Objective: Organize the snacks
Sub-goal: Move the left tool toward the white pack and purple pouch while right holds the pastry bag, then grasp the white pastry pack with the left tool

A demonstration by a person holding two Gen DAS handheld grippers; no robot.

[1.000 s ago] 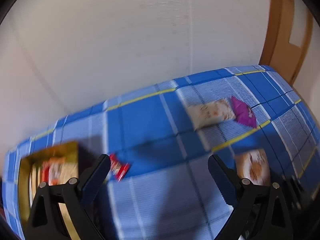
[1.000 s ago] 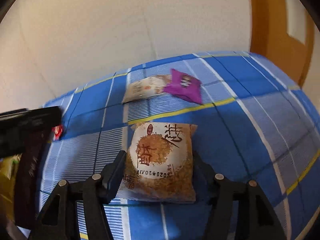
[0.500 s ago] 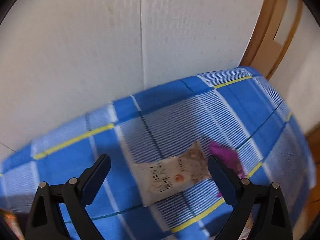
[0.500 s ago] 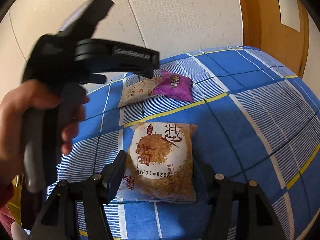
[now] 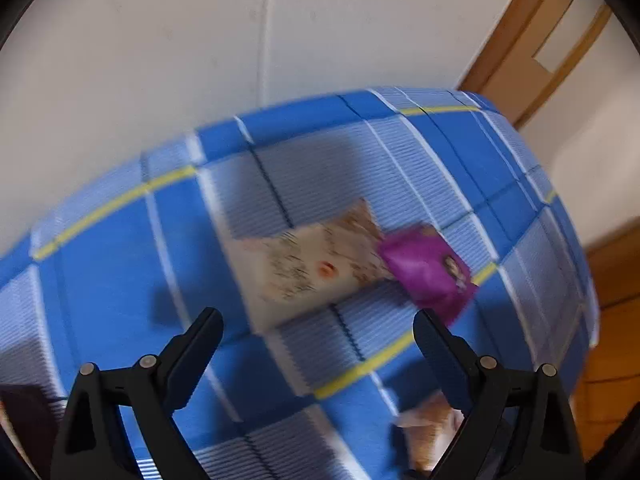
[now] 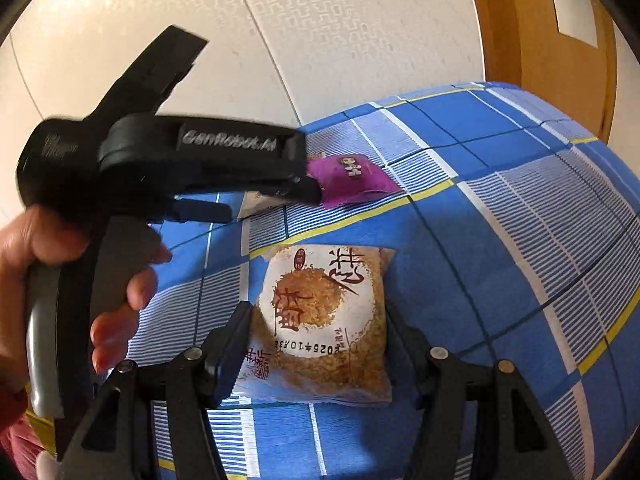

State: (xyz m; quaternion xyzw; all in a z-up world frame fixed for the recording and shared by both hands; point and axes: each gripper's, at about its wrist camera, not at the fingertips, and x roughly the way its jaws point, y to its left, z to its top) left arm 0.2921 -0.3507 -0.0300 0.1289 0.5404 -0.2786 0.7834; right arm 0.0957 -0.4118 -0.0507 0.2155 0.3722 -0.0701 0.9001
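Left gripper hangs released above the cream snack packet, which lies on the blue checked cloth touching the purple packet. Centre on the cream one's free end, clear of purple. Right gripper brackets the brown pastry pack; pad contact unclear.

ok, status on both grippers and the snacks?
Left gripper open over white packet. Right gripper astride brown pastry packet, contact unclear. Purple packet adjacent.
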